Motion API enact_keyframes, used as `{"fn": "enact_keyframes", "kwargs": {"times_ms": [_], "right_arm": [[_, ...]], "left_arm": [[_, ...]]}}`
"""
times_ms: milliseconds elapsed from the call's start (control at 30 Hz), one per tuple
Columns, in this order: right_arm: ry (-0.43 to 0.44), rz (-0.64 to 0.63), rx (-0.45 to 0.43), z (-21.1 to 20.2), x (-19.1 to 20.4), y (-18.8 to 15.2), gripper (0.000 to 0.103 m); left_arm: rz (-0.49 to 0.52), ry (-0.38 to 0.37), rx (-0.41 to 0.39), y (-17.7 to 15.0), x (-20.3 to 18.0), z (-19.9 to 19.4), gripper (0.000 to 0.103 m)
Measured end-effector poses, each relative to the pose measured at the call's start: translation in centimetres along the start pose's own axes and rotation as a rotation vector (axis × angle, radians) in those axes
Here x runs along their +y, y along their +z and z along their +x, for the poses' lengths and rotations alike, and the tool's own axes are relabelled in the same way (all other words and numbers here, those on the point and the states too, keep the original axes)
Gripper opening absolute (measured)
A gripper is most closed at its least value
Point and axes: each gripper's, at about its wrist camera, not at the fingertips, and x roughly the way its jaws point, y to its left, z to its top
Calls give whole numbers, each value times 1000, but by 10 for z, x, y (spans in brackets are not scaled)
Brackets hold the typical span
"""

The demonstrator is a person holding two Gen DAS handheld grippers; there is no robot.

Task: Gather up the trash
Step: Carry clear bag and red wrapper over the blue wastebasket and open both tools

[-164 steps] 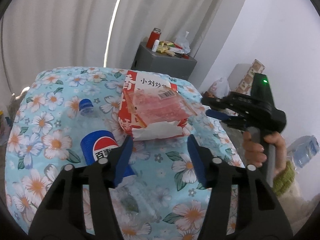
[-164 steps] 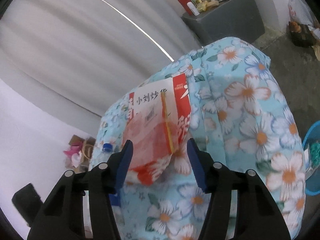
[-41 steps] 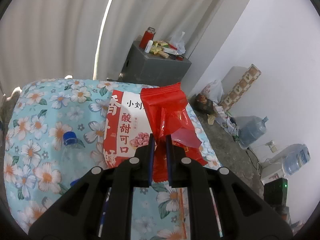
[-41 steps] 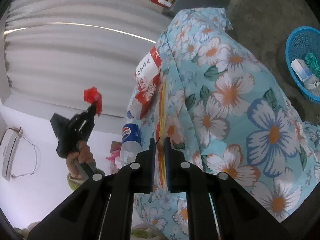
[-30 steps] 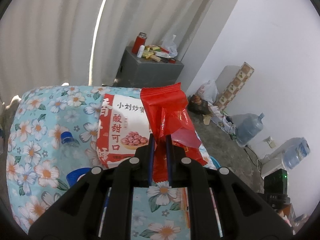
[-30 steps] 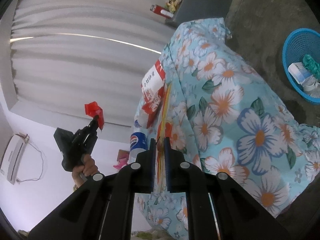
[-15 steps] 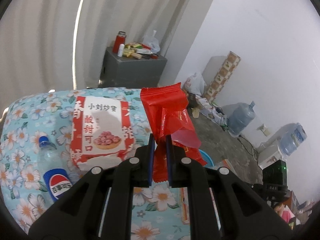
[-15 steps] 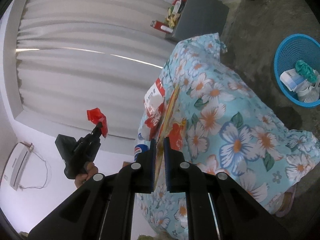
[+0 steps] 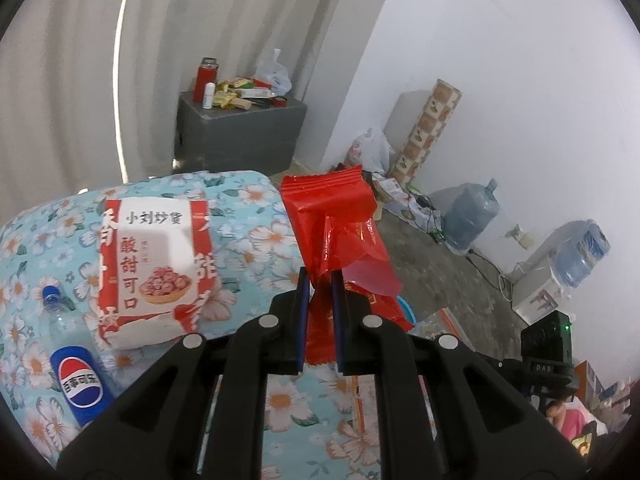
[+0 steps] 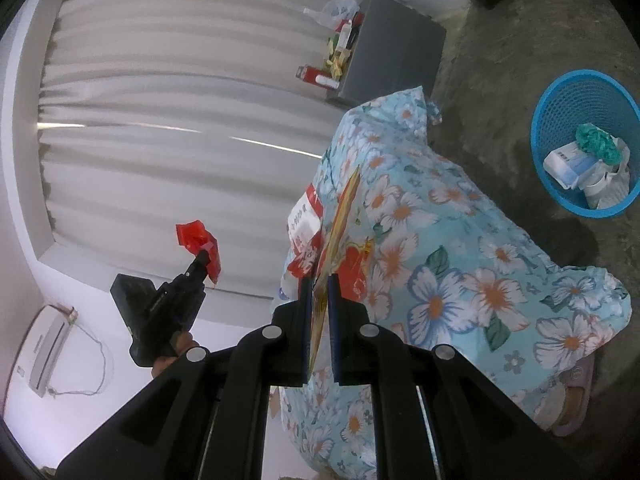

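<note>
Above the floral-clothed table (image 9: 256,236), my left gripper (image 9: 320,280) is clamped on a crinkled red plastic wrapper (image 9: 332,216), held clear of the cloth. My right gripper (image 10: 319,284) pinches a flat yellow-and-red packet (image 10: 340,216) edge-on; a blue mesh plastic basket (image 10: 560,100) stands on the floor, well apart.

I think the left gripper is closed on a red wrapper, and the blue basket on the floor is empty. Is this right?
Not quite. The left gripper is closed on the red wrapper, but the blue basket on the floor is not empty: the right wrist view shows a white packet and a green bundle inside.
</note>
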Motion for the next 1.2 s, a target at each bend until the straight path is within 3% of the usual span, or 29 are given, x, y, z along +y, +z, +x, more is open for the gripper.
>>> {"fn": "enact_keyframes", "kwargs": {"times_ms": [300,500,600,733,833,1000,1133,1167,1200], "right_arm": [[9,29,-55,-25,-16,8,8],[-46,31,-134,-50,-27,21,8],[-138,24,-215,-76,-33,33,8],[-394,2,-344,-111,-46,49,8],[-514,16,-380,-118,-64,59,8],[-616,41,-374,-102,-103,79,8],[-645,43,-348,-77,-136,100,9],[-658,50,-341,-71,-146,102,10],[-680,61,-327,-66,-157,104,13]], "left_arm": [[59,-34,55,1,-42,32,9],[114,-77,132,2,-78,77,9],[155,-100,181,0,-103,109,9],[219,-126,270,-7,-139,165,9],[263,-114,347,-19,-159,212,9],[343,-51,503,-51,-181,304,9],[340,-15,578,-66,-184,363,11],[335,-10,600,-70,-186,376,15],[334,-10,621,-74,-188,388,30]]}}
